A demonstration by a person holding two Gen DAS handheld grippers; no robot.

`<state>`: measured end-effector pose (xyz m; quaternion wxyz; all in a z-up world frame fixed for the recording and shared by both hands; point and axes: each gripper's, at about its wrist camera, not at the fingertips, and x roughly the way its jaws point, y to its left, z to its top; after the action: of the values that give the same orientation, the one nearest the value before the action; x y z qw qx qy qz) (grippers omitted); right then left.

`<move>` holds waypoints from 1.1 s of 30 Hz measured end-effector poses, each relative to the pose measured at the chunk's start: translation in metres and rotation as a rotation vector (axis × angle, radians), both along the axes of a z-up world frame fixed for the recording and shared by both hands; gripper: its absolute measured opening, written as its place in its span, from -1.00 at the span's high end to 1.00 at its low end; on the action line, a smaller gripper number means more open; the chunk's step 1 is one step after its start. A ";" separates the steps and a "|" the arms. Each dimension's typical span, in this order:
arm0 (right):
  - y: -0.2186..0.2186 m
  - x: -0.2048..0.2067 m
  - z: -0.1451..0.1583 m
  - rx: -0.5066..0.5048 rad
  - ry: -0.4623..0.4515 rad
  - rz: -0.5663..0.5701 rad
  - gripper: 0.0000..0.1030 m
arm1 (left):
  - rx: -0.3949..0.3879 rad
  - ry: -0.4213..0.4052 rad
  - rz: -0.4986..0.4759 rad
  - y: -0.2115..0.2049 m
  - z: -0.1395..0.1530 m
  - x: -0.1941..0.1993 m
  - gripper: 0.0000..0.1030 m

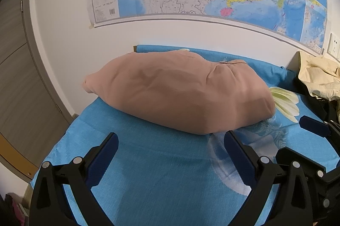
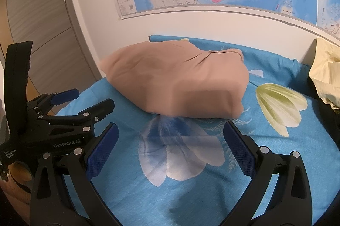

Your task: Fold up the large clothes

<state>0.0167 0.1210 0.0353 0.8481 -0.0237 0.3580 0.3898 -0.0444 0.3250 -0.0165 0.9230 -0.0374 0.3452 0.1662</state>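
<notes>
Centrally on the blue sheet (image 1: 148, 162) lies the tan garment (image 1: 182, 92), already a compact bundle; both grippers, left (image 1: 171, 144) and right (image 2: 171, 134), hover just before it, jaws wide and empty. Any remaining fold probably calls for gripping the near edge at both corners and lifting evenly.

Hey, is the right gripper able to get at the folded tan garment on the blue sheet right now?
Probably yes: the right gripper is open and empty, facing the folded tan garment, with only bare blue floral sheet between them.
</notes>
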 end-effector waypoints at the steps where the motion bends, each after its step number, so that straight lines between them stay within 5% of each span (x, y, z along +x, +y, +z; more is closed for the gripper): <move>1: 0.000 0.000 0.000 0.001 -0.002 -0.002 -0.89 | 0.000 -0.001 0.000 0.000 0.000 0.000 -0.87; 24: -0.002 -0.006 0.003 0.019 -0.008 -0.007 -0.89 | 0.037 -0.053 -0.003 -0.008 0.007 -0.011 -0.87; 33: -0.016 -0.008 0.005 0.035 0.000 -0.026 -0.89 | -0.039 -0.023 -0.036 -0.012 0.000 -0.006 -0.87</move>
<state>0.0091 0.1047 0.0407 0.8535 -0.0043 0.3515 0.3847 -0.0502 0.3133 -0.0168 0.9288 -0.0511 0.3382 0.1424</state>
